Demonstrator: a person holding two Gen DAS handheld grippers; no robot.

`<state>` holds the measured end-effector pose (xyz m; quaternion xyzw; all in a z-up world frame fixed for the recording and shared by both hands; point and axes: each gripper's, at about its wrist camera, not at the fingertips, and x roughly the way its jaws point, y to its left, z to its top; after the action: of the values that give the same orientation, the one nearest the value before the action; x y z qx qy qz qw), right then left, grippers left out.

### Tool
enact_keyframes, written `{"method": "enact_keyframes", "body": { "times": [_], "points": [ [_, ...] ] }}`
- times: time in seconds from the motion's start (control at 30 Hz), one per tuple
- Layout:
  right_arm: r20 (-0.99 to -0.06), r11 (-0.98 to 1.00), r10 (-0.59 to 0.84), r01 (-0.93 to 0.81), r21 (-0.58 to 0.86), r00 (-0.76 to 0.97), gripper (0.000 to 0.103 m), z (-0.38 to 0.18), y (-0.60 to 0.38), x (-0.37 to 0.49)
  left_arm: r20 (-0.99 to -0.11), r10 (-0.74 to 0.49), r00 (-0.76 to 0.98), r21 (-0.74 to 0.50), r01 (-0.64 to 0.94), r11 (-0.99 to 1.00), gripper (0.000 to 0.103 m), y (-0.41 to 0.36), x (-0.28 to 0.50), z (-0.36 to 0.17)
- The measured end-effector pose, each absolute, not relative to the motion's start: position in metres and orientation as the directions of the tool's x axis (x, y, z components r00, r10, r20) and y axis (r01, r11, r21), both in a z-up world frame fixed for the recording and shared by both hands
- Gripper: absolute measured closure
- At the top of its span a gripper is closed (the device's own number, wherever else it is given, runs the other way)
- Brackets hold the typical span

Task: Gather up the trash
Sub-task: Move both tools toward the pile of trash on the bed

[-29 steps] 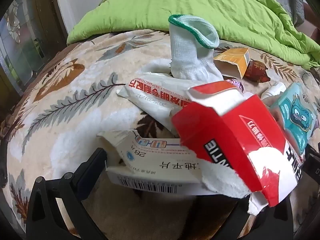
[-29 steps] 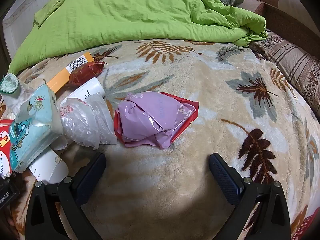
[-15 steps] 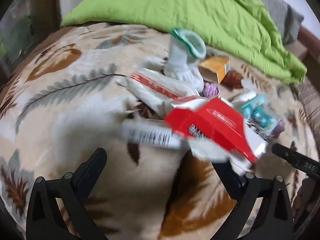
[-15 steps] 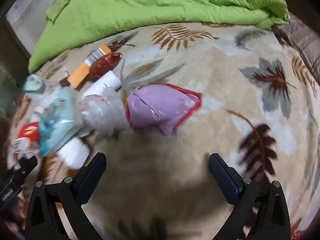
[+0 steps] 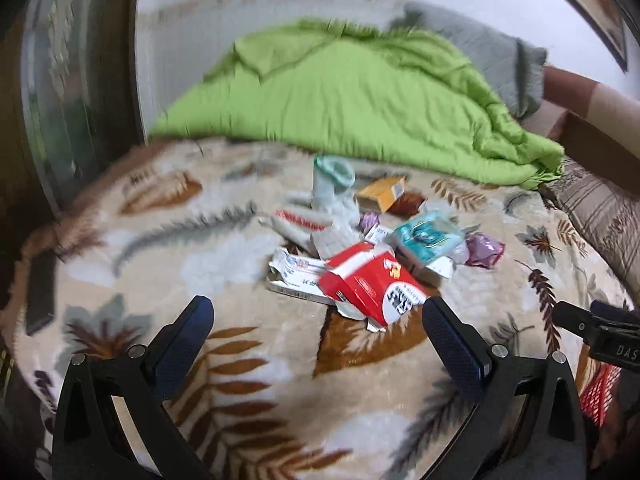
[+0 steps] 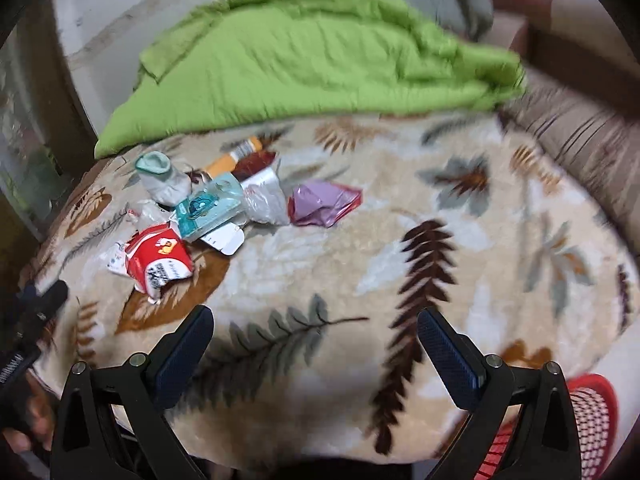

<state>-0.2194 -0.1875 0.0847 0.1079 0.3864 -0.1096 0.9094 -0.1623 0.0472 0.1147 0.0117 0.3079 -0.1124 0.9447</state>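
Observation:
A pile of trash lies on a leaf-patterned blanket [image 5: 240,364]. It holds a torn red carton [image 5: 370,286] [image 6: 160,260], a white medicine box [image 5: 294,276], a teal packet [image 5: 426,238] [image 6: 210,210], a purple wrapper [image 5: 484,248] [image 6: 324,204], clear plastic [image 6: 266,200], an orange box [image 5: 382,196] [image 6: 232,158] and a white sock [image 5: 332,188] [image 6: 162,178]. My left gripper [image 5: 318,324] is open and empty, just short of the red carton. My right gripper [image 6: 316,332] is open and empty, well short of the pile.
A green duvet [image 5: 352,100] [image 6: 304,52] is heaped at the back of the bed. A red mesh basket [image 6: 588,424] [image 5: 596,396] stands at the lower right, below the bed's edge. A striped pillow [image 6: 588,136] lies at the right.
Both grippers have pulled back and up from the pile, so the trash now looks smaller and farther. The red basket has come into view. Nothing was taken hold of.

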Motion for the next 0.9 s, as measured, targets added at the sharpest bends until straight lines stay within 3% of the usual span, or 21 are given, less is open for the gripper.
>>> {"method": "enact_keyframes", "body": {
  "times": [0.1,0.3,0.4,0.9],
  "points": [
    [-0.657,0.949,-0.187,0.307,0.070,0.730,0.000,0.095,-0.175,-0.251,-0.499,-0.200,0.843,-0.022,0.218,0.976,0.000,0.056,-0.199,0.120],
    [-0.530,0.946,-0.268,0.324,0.014,0.805,0.000,0.102,-0.159,-0.301,-0.411,-0.147,0.900,0.119,0.212,0.970,0.000,0.045,-0.249,0.116],
    [-0.505,0.948,-0.276,0.318,-0.004,0.817,0.000,0.102,-0.155,-0.307,-0.425,-0.183,0.886,0.136,0.263,0.955,0.000,0.040,-0.259,0.108],
    [-0.558,0.947,-0.272,0.321,-0.011,0.784,0.000,0.088,-0.157,-0.297,-0.493,-0.187,0.850,0.094,0.265,0.960,0.000,0.038,-0.244,0.096]
  ]
}}
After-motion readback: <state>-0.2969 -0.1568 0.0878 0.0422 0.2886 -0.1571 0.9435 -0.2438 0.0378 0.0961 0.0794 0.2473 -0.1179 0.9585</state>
